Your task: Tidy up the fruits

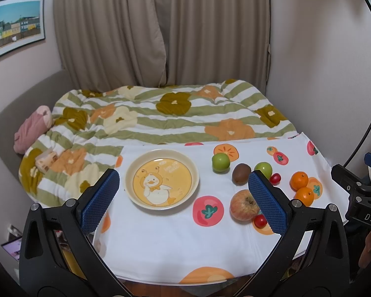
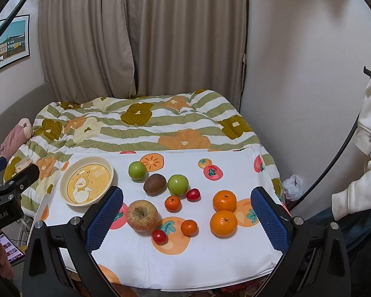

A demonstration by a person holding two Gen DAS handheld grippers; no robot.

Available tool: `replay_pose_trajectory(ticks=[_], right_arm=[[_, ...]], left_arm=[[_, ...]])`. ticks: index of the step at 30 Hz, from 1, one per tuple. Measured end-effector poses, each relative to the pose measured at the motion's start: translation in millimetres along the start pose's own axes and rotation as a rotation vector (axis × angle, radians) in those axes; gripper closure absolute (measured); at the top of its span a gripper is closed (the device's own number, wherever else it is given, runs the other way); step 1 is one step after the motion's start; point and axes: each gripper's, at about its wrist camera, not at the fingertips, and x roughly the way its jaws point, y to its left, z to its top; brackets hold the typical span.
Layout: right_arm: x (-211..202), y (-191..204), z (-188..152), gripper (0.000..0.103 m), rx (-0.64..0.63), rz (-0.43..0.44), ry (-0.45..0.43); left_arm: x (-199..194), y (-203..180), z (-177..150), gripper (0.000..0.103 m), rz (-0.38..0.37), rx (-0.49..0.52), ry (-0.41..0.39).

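A cream plate with a duck picture (image 1: 162,179) (image 2: 86,183) lies empty at the table's left. To its right lie loose fruits: a red apple (image 2: 142,214) (image 1: 243,205), a kiwi (image 2: 154,184) (image 1: 241,173), two green apples (image 2: 137,170) (image 2: 177,184), two large oranges (image 2: 224,200) (image 2: 223,223), two small mandarins (image 2: 172,203) (image 2: 189,227) and two cherry tomatoes (image 2: 193,194) (image 2: 159,236). My left gripper (image 1: 183,200) is open above the near table, before the plate. My right gripper (image 2: 186,222) is open above the fruits.
The table carries a white cloth printed with fruit (image 2: 185,259). Behind it is a bed with a flowered quilt (image 2: 141,126), curtains and walls. A phone (image 2: 10,250) lies low at the left. A white garment (image 2: 368,128) hangs at the right.
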Motion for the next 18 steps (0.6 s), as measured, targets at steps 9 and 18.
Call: replay_pose_trajectory(ticks=[9, 18], right_arm=[[0.0, 0.2, 0.5, 0.000, -0.001, -0.003, 0.000], [1.5, -4.9, 1.1, 0.000, 0.005, -0.008, -0.007]], left_arm=[[0.9, -0.4, 0.4, 0.000, -0.002, 0.001, 0.004], [1.9, -2.2, 0.5, 0.000, -0.008, -0.003, 0.004]])
